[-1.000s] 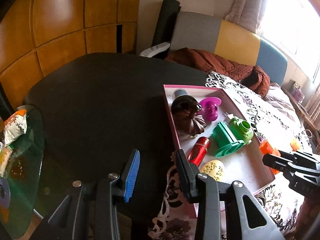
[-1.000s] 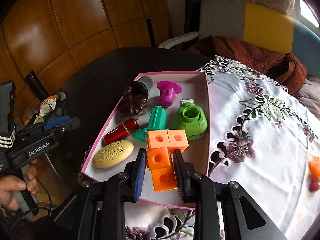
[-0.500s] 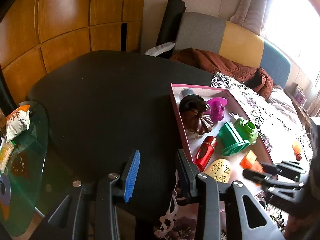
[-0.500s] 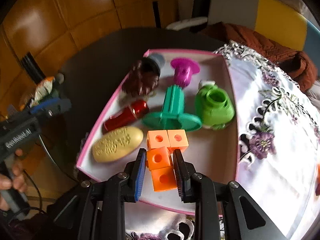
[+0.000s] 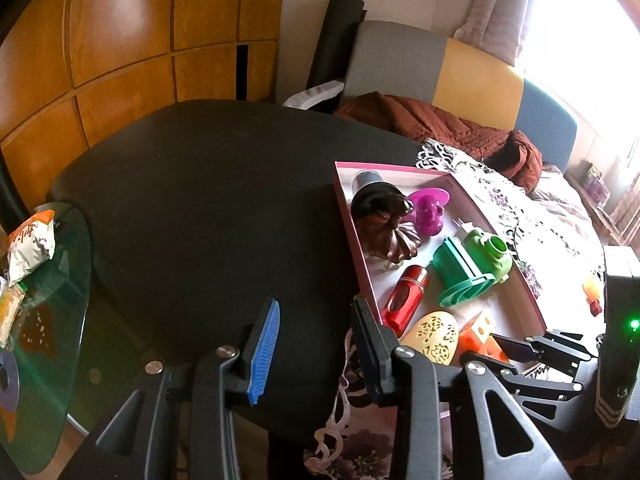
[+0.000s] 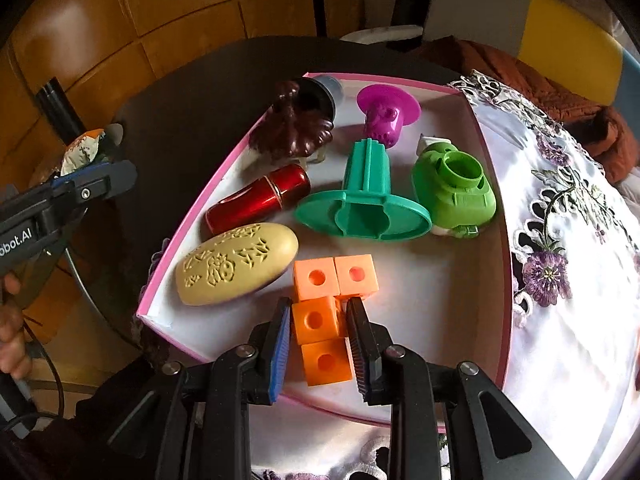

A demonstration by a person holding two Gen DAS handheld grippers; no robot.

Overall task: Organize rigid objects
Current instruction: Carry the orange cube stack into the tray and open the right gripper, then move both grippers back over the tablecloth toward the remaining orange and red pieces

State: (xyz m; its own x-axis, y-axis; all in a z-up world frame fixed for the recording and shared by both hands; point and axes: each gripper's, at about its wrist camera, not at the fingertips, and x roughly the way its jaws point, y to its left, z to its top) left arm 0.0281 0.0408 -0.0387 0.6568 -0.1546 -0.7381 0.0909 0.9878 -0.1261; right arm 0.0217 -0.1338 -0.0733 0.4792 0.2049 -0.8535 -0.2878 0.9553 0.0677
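A pink-rimmed box [image 6: 192, 216] on the table holds a yellow embossed oval [image 6: 236, 264], a red cylinder [image 6: 260, 200], a teal stand [image 6: 364, 204], a light green piece [image 6: 456, 192], a magenta piece [image 6: 386, 116] and a brown pumpkin-shaped piece [image 6: 296, 132]. My right gripper [image 6: 319, 312] is shut on an orange piece of joined cubes [image 6: 334, 276], low inside the box's near corner. In the left wrist view the orange piece [image 5: 478, 332] shows beside the yellow oval. My left gripper [image 5: 316, 312] hangs open over the black table [image 5: 200, 200], left of the box, with nothing between its fingers.
A white embroidered cloth [image 6: 560, 280] covers the table right of the box, with a small orange item [image 5: 592, 292] on it. A glass side table [image 5: 68, 280] with snack packets stands at the left. A sofa with a brown blanket [image 5: 440, 128] lies behind.
My right gripper has come down and nearer the box's front corner with the orange piece still in it. The left gripper has kept its place.
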